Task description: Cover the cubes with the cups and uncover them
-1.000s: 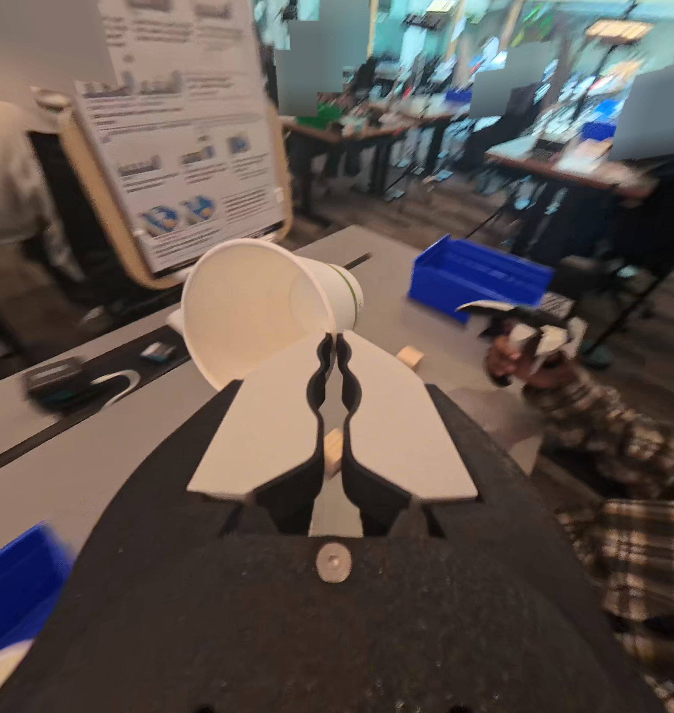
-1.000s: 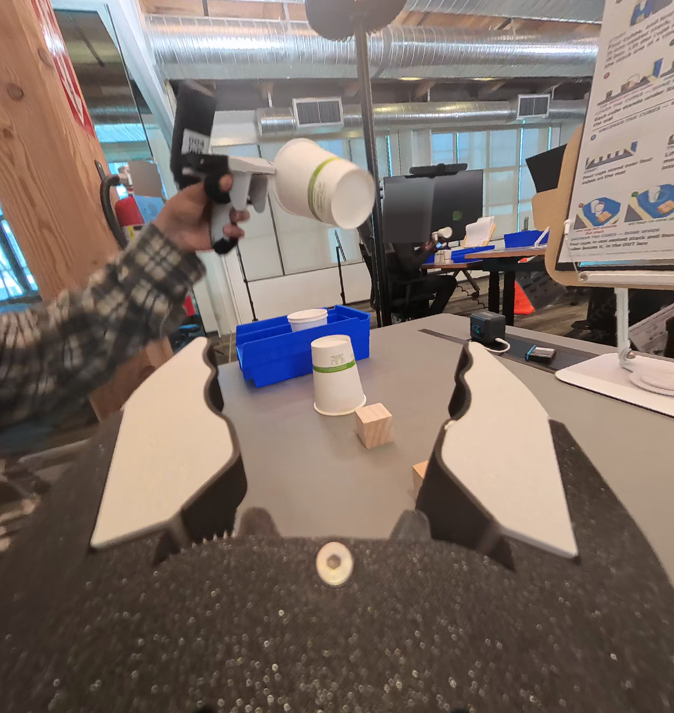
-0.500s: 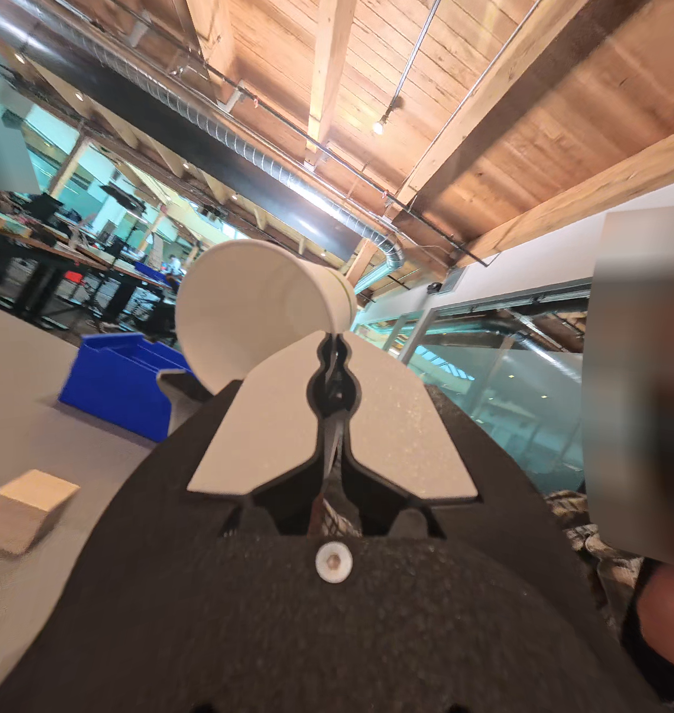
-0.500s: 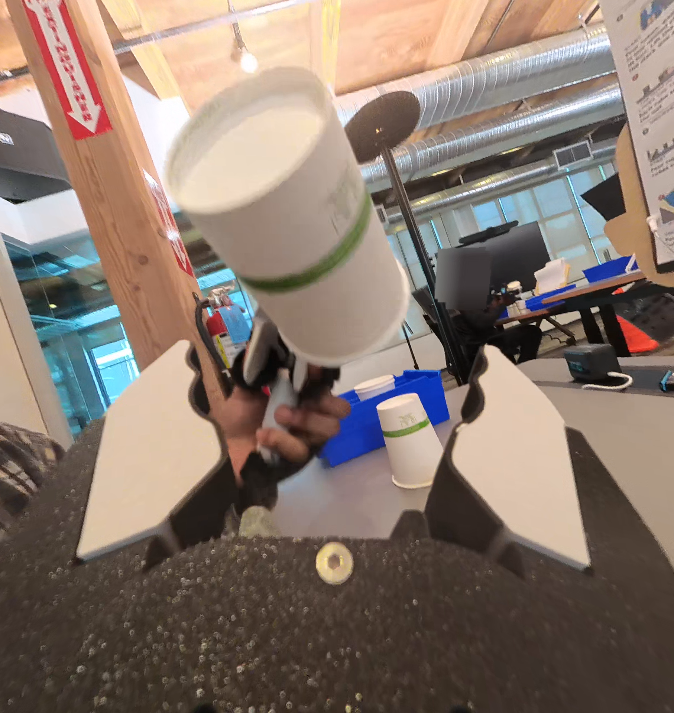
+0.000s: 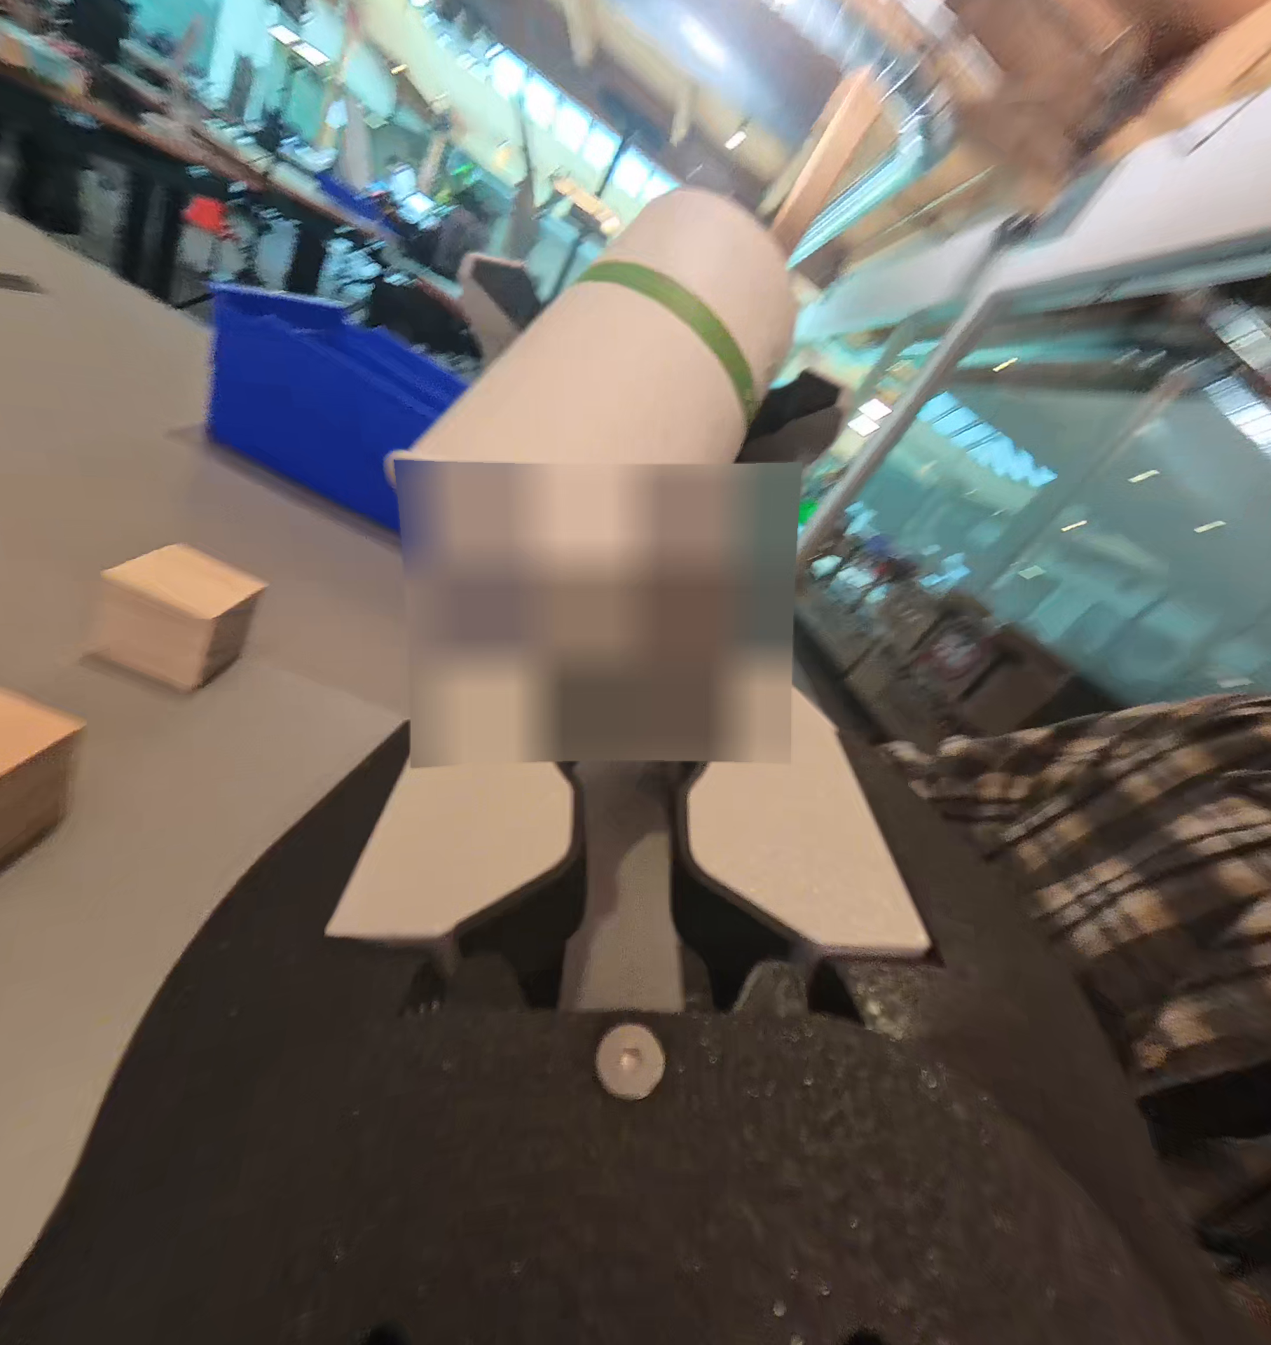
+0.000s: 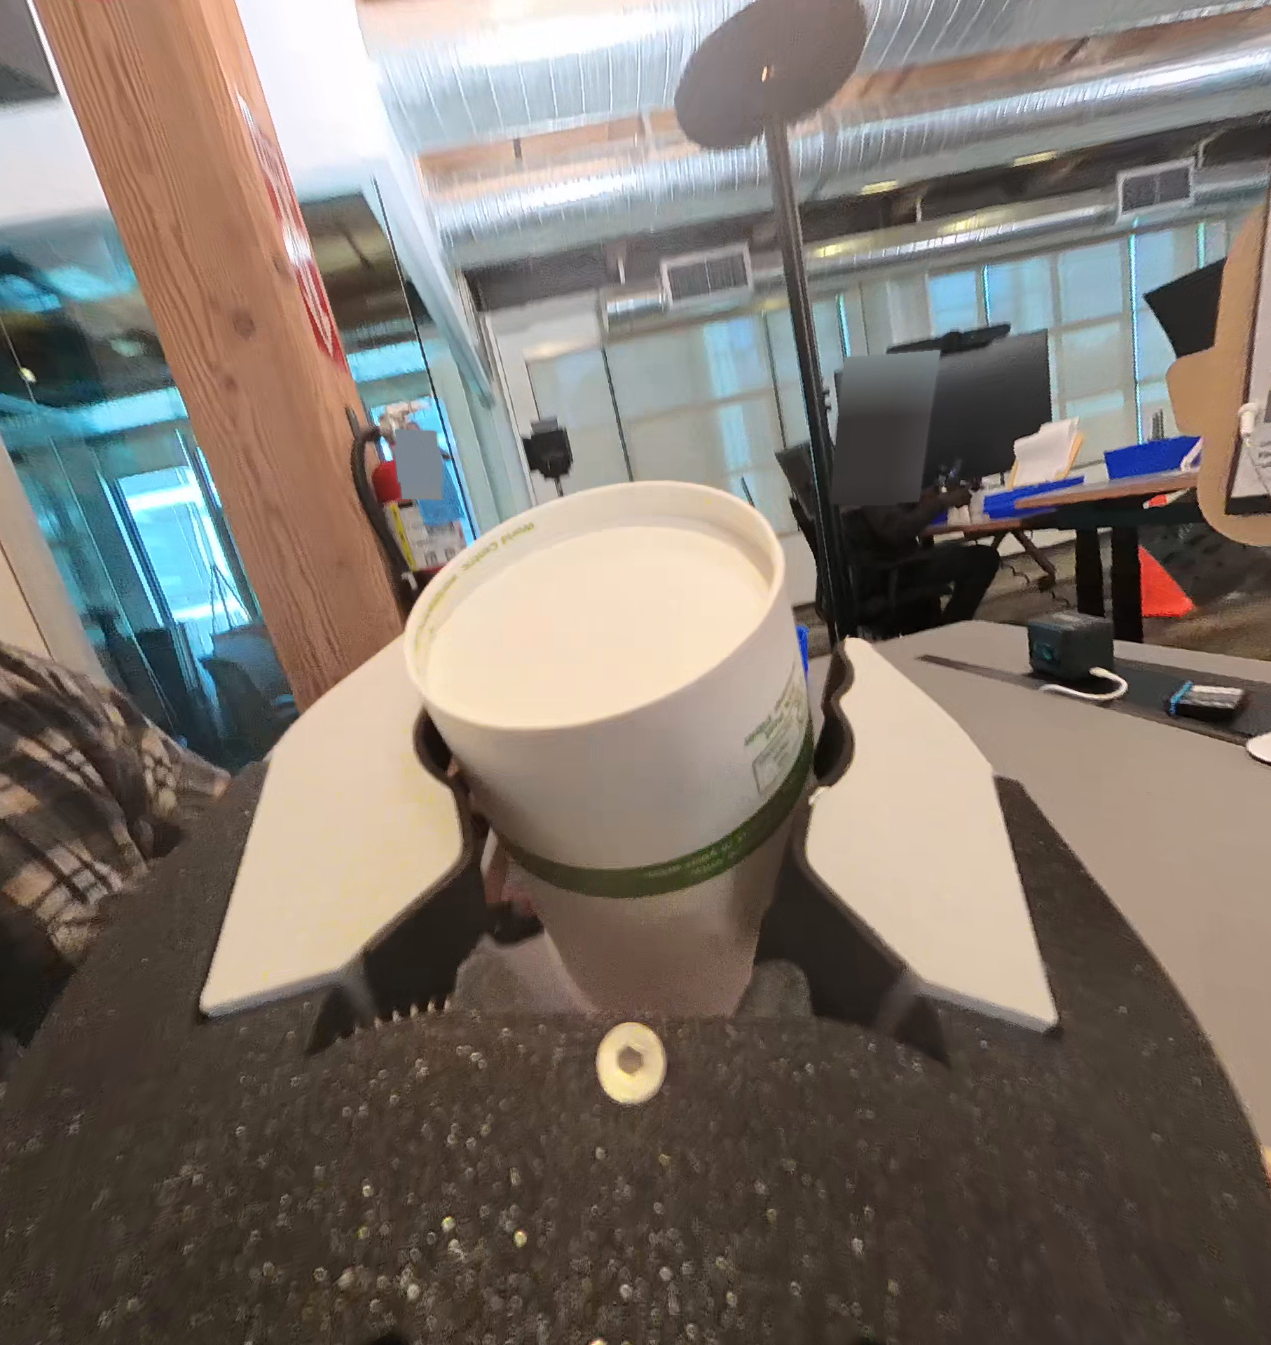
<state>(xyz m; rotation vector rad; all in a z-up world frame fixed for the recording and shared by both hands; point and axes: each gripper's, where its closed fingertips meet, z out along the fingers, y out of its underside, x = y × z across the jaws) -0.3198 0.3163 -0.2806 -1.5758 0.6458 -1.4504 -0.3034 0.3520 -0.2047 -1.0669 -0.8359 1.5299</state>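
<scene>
Change, right tongs: half a second before, the right tongs had stood wide apart with the cup held up in front of them; now they had closed in and pressed on its sides at the green band.
Change, left view: the cup's open mouth had faced this camera earlier; now its side wall and far green band showed, reaching away from the left tongs.
Left tongs: tips hidden behind a blurred patch, so I could not tell whether they gripped the cup.
Cup: off the counter, between both tongs, closed bottom toward the right side.
Cubes: two, a near cube and a far cube, uncovered, left of the left tongs.
Bin: blue, beyond the cubes.
Writing: small green print on the cup's band and bottom rim.
</scene>
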